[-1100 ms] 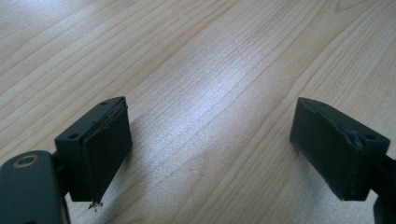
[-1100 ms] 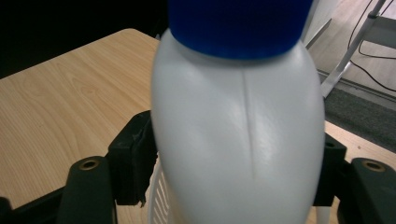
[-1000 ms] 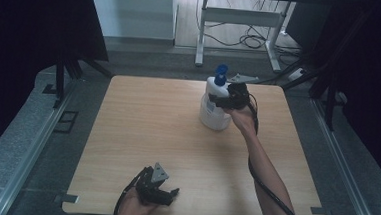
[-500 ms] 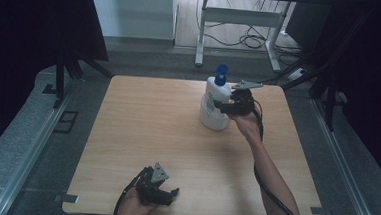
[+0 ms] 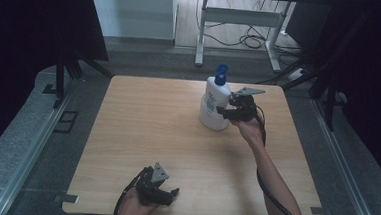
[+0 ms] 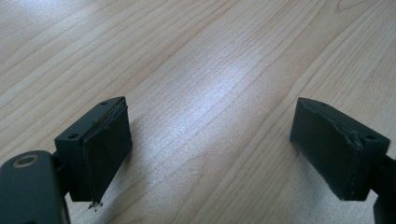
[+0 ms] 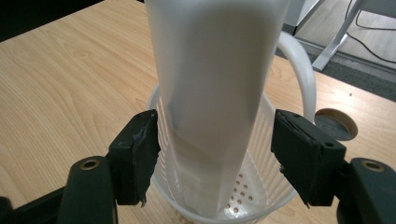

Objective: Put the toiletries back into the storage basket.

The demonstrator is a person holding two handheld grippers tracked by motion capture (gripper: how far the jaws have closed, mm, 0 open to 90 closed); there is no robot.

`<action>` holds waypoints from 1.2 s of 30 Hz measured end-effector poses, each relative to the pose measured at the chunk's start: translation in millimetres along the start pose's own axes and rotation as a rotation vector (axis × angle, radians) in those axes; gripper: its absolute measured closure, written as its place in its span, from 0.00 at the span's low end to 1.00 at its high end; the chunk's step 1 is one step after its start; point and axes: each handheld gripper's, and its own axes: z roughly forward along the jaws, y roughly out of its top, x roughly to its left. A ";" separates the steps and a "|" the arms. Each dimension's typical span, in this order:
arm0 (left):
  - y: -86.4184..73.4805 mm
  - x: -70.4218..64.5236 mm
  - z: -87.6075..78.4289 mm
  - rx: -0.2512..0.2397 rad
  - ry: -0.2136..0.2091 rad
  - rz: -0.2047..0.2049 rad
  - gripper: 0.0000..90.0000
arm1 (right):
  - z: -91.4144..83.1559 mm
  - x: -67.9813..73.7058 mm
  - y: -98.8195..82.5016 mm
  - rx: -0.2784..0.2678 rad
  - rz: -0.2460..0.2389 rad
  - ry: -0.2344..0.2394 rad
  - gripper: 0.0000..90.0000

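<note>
— Where does the bottle stand?

— The white pump bottle (image 7: 212,93) sits upright in a small perforated white basket (image 7: 261,186) on the far part of the table (image 5: 152,125), between the right gripper (image 7: 215,154)'s fingers (image 7: 140,158). They have just been closing; one pad meets the bottle's side, the other stands just beside it, not yet clamped.

— And the other hand?

— The left gripper (image 5: 157,188) rests at the near edge, fingers (image 6: 105,144) spread wide over bare wood, holding nothing, well apart from the bottle.

High view above table (image 5: 127,133), gripper views close, perhaps sharing its wood.
</note>
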 end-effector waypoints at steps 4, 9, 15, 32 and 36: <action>0.0 0.0 0.0 0.000 0.000 0.000 0.13 | 1.7 -0.9 -4.7 0.005 0.006 -0.003 0.36; 0.1 -0.1 0.1 0.000 0.000 -0.001 0.13 | 2.5 -1.1 -6.2 0.003 0.012 -0.009 0.37; 0.1 0.0 -0.1 0.001 0.000 0.000 0.13 | 1.7 -2.9 -6.6 0.006 0.013 -0.015 0.38; 0.2 -0.2 0.1 0.000 0.000 -0.002 0.13 | 0.6 -10.8 -9.8 0.031 0.038 -0.039 0.42; 0.2 -0.2 0.1 -0.001 0.000 -0.003 0.13 | 0.2 -13.8 -11.0 0.035 0.041 -0.047 0.42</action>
